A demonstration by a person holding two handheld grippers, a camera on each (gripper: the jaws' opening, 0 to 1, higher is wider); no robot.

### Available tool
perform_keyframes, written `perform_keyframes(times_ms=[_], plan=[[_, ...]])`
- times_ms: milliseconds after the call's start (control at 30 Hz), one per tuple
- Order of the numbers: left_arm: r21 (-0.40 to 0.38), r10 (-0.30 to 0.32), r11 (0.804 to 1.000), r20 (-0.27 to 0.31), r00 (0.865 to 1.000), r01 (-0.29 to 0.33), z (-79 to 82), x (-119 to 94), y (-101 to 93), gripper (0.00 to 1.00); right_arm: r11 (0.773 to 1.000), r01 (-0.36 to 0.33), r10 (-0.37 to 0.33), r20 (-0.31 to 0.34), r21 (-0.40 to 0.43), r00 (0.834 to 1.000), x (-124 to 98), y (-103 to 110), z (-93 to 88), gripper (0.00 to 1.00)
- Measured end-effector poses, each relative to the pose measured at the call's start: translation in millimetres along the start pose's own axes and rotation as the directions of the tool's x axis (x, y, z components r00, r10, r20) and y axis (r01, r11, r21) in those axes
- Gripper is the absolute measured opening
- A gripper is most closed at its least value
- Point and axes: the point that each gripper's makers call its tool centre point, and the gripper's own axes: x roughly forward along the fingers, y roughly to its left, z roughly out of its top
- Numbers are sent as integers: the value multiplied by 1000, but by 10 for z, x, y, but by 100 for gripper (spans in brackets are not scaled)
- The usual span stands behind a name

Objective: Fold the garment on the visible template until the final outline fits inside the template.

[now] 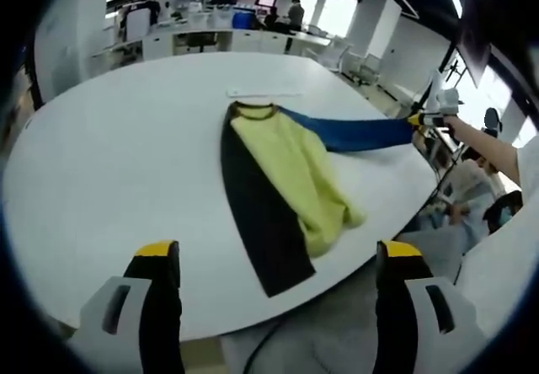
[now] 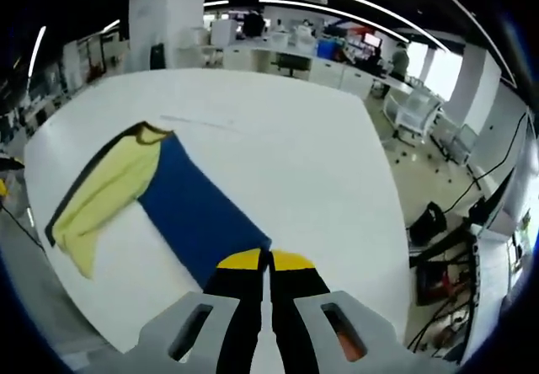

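Office desks and ceiling strip lights ring a big white table (image 1: pixel 101 163), and in the left gripper view the garment (image 1: pixel 282 176) lies on it ahead of the jaws and toward the right edge, collar far, hem near. Its black sleeve (image 1: pixel 257 214) runs as a long strip from the collar down to the near table edge, ending between the two yellow-tipped jaws of the left gripper (image 1: pixel 278 264), which stand wide apart with nothing between them and hover short of the cloth. A blue sleeve (image 1: pixel 354 131) stretches off to the right, pulled out straight to the right gripper (image 1: pixel 418 121) at the table's edge. In the right gripper view the same blue sleeve (image 2: pixel 198 210) runs lengthwise from the collar straight to the right gripper (image 2: pixel 269 260), whose jaws are pressed together on the cuff end. No template outline can be made out on the tabletop. By my reading, the fold turns on that blue sleeve's long axis: the right gripper has it and would carry it leftward across the yellow body (image 2: pixel 105 193), while the left gripper is nearer the black sleeve's cuff.
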Motion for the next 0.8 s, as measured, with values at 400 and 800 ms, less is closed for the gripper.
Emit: perform_keyframes(times_ms=[400, 800], plan=[[0, -6, 1000, -22, 1000, 6, 18, 100, 5, 93, 1000, 15, -15, -52, -4, 999, 159, -184, -113, 2], [-12, 8, 1000, -50, 999, -8, -16, 175, 71, 93, 999, 19, -22, -115, -28, 993, 412, -320, -229, 2]])
